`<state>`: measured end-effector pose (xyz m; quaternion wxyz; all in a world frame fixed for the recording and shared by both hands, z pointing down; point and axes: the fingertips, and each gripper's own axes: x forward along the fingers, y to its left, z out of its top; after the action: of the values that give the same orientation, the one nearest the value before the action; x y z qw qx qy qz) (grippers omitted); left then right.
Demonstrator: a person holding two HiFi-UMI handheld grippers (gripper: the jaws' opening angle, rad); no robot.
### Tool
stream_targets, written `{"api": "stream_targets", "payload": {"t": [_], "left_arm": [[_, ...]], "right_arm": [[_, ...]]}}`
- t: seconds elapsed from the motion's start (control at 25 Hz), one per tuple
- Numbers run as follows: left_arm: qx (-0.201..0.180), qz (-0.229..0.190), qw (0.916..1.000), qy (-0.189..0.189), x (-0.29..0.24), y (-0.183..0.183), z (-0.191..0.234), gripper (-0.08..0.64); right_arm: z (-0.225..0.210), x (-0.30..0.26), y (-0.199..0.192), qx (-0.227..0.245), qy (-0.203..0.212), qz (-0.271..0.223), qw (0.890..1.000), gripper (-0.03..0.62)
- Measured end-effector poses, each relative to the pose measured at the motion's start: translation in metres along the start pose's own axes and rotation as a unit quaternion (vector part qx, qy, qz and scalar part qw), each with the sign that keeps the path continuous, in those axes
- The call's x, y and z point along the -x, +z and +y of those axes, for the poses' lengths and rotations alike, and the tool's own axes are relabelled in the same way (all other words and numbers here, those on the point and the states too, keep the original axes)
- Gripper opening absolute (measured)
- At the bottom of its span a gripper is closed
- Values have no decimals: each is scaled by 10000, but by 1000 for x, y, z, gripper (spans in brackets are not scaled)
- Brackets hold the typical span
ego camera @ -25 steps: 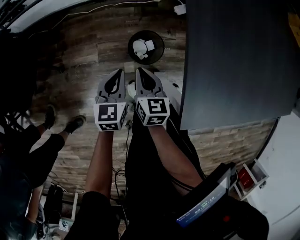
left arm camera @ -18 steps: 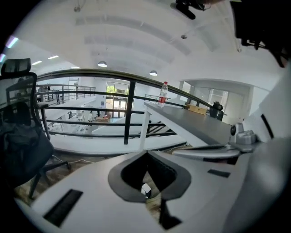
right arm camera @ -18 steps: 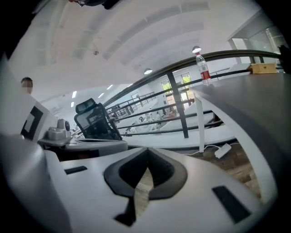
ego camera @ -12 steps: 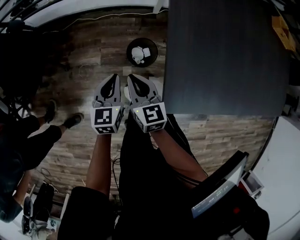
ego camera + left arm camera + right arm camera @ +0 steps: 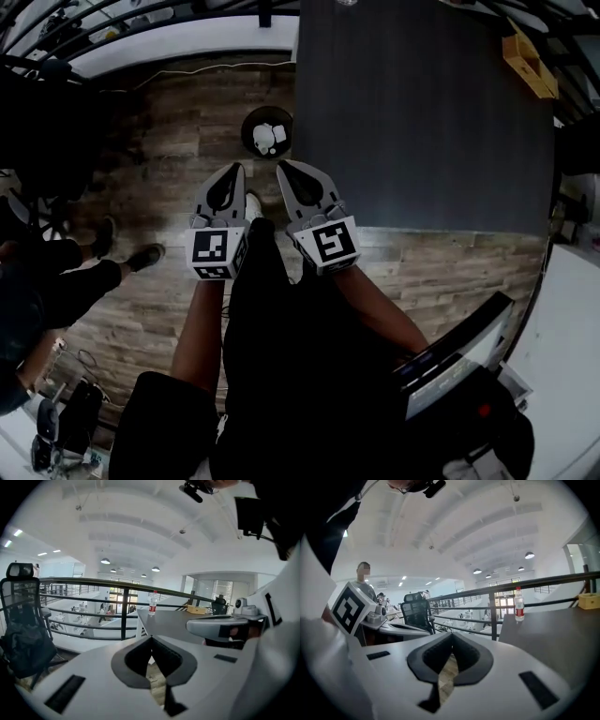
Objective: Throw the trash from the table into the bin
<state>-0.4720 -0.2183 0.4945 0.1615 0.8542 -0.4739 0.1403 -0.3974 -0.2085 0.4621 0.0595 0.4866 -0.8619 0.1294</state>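
Dark grey worktop at upper right of the head view, with a cardboard box near its far right corner and a plastic bottle upright by the far edge, next to the railing. Black bin sits on the wood floor, just off the worktop's left edge. White crumpled trash lies inside the bin. Left gripper and right gripper are side by side, close but apart, both held in the air on the near side of the bin. Both gripper views show jaws fully closed, pads meeting, nothing between them, only floor showing through the gap below. Office chair stands off to the left.
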Motion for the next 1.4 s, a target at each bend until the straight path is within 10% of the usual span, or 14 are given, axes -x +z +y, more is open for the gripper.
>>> {"api": "stream_targets", "payload": {"t": [0.56,1.4], "left_arm": [[-366,-371,9984,-228,37,58,-85,9],[-469,-512,9974,-171,59,69,-95,9]], "right_arm": [[-44,101,62,508,-35,-340,9981,8],[-45,124,70,511,-95,-414,9978,8]]}}
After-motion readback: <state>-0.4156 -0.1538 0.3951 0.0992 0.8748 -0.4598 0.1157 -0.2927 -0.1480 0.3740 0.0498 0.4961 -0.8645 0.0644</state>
